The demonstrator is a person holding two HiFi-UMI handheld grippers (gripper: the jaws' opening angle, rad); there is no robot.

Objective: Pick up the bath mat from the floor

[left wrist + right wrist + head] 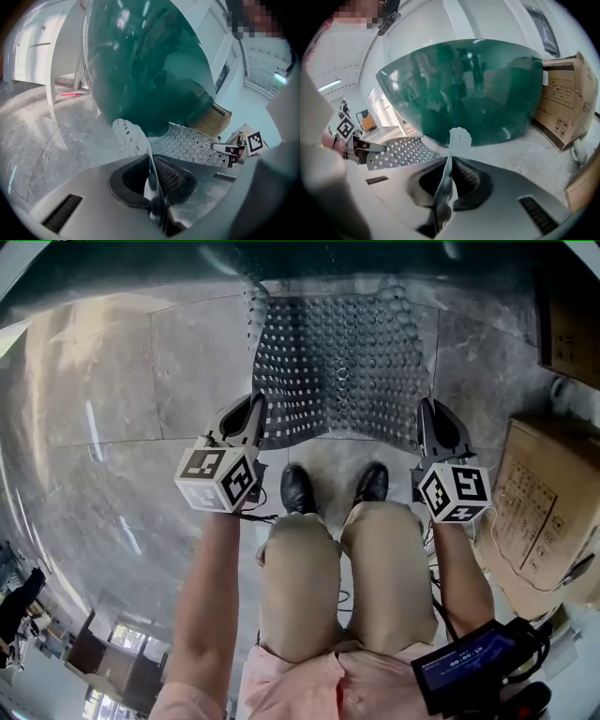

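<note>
Left gripper (249,424) pinches the mat's (342,362) near left corner; right gripper (433,427) pinches the near right corner. Mat stretches between them, near edge lifted off the floor (112,381), far end toward a green tub (375,263)

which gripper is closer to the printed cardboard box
Right. The right gripper is clamped on a corner of the bath mat, just beside the cardboard box. The left gripper grips the other near corner, on the mat's far side from the box.
</note>
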